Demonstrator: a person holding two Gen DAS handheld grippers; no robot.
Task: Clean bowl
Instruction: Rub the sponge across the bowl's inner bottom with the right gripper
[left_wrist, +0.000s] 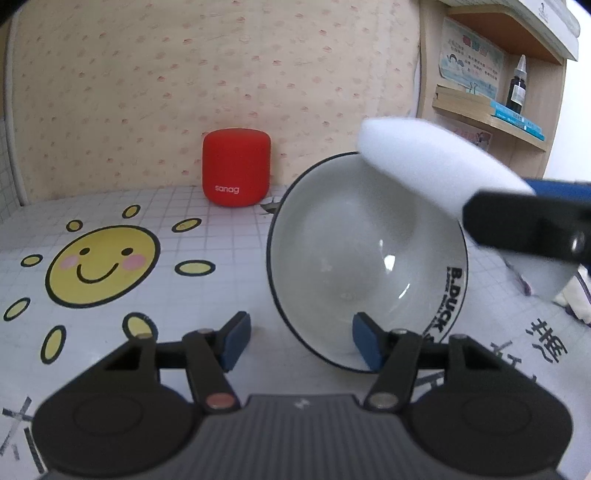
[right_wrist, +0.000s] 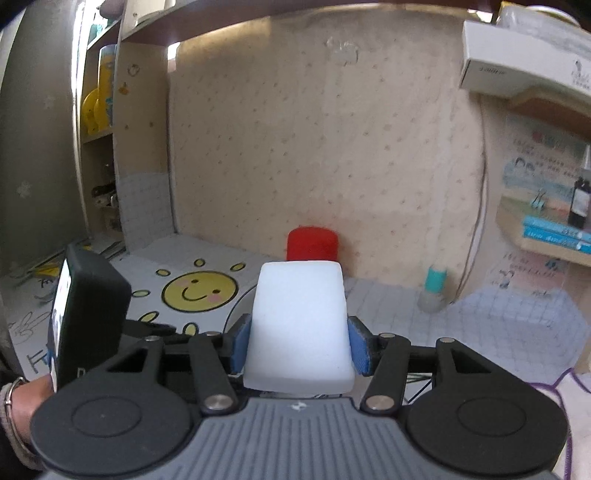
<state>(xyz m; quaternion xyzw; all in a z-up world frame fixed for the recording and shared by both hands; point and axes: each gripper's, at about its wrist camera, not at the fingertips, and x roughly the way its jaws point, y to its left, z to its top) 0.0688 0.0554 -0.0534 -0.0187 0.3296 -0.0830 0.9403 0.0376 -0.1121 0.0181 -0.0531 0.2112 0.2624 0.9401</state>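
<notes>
A white bowl (left_wrist: 351, 240) with a black rim and "B.DUCK" lettering stands tipped on its side on the table, its opening facing the camera. My left gripper (left_wrist: 300, 343) is open. Its right pad (left_wrist: 365, 343) sits inside the bowl's lower edge, and its left pad (left_wrist: 236, 341) stays clear of the rim. My right gripper (right_wrist: 299, 343) is shut on a white sponge (right_wrist: 299, 325). In the left wrist view the sponge (left_wrist: 424, 162) hangs over the bowl's upper right rim. In the right wrist view the sponge hides nearly all of the bowl.
A red speaker (left_wrist: 236, 166) stands against the back wall behind the bowl. The table mat carries a yellow sun drawing (left_wrist: 101, 266). A wall shelf (left_wrist: 491, 118) with books and a dark bottle is at the right. A teal-capped bottle (right_wrist: 434, 288) stands at the back right. A hand (right_wrist: 22, 406) holds the left gripper's housing (right_wrist: 92, 302).
</notes>
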